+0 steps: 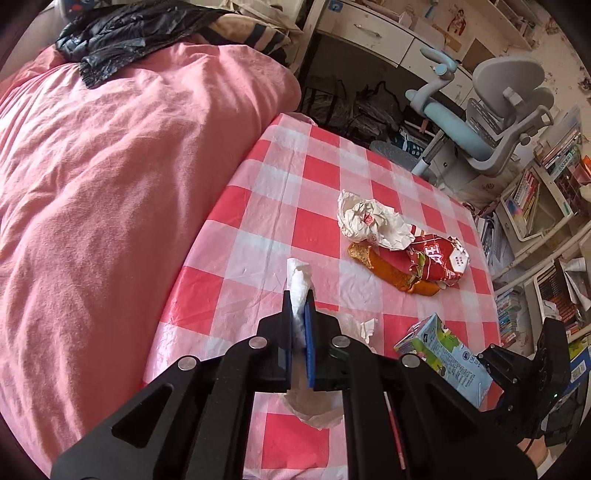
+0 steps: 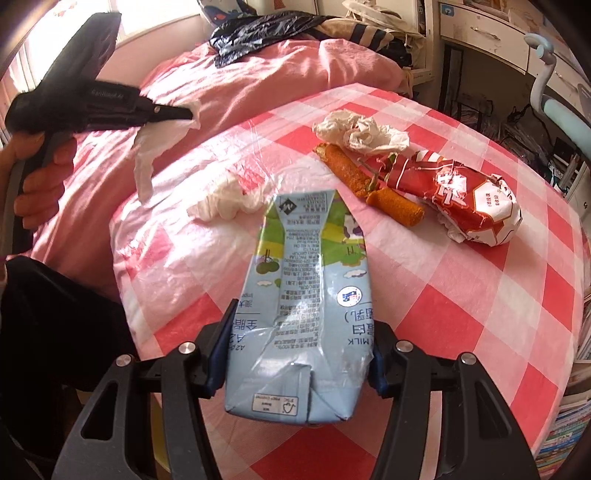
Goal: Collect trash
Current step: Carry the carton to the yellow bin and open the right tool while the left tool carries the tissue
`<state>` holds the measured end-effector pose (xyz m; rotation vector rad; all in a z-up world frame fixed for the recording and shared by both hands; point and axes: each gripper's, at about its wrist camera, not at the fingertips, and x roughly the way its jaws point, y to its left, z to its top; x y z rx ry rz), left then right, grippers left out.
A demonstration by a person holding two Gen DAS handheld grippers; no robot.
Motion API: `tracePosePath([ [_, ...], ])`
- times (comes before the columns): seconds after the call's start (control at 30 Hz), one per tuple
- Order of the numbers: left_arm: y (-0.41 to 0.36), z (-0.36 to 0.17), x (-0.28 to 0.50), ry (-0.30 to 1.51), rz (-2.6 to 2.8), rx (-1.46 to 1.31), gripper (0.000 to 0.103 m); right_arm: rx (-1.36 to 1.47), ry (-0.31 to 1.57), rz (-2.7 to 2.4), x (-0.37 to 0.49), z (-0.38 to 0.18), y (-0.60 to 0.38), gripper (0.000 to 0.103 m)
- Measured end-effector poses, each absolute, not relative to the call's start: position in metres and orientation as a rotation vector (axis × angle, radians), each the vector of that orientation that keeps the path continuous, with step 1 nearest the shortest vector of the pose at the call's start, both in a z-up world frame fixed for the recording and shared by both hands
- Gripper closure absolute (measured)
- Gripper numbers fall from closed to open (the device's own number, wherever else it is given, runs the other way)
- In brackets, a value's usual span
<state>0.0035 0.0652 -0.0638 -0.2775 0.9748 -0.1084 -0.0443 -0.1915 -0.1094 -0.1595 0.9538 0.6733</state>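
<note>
My left gripper (image 1: 298,297) is shut on a white tissue (image 1: 297,275), lifted off the red-and-white checked table (image 1: 258,206). In the right wrist view the left gripper (image 2: 184,112) hangs above the table's left edge, the tissue (image 2: 146,162) dangling from it. My right gripper (image 2: 301,341) is shut on a light blue milk carton (image 2: 303,288), its pads pressing both sides. The carton (image 1: 447,354) also shows in the left wrist view. Another crumpled tissue (image 2: 225,203) lies on the table beyond the carton.
Crumpled white paper (image 2: 364,133), a red wrapper (image 2: 461,199) and orange food sticks (image 2: 345,166) lie further back on the table. A pink bed (image 1: 110,184) with a black plastic bag (image 1: 122,33) borders the table's left. A desk chair (image 1: 498,110) and bookshelves stand right.
</note>
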Motion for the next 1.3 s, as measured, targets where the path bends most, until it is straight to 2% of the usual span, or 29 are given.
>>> tracePosePath([
  [0.33, 0.026, -0.060, -0.031, 0.921, -0.137, -0.177, 0.097, -0.067, 0.906, 0.729, -0.053, -0.094, -0.202, 0.046],
  [0.63, 0.028, -0.055, -0.061, 0.889, -0.158, -0.211, 0.097, -0.039, 0.878, 0.870, -0.097, -0.074, -0.197, 0.046],
  [0.93, 0.022, -0.055, -0.083, 0.894, -0.191, -0.186, 0.097, -0.120, 0.978, 1.065, -0.170, -0.096, -0.161, 0.046],
  [1.3, 0.002, -0.073, -0.115, 0.954, -0.224, -0.117, 0.097, -0.300, 1.110, 1.127, -0.208, -0.133, -0.123, 0.045],
])
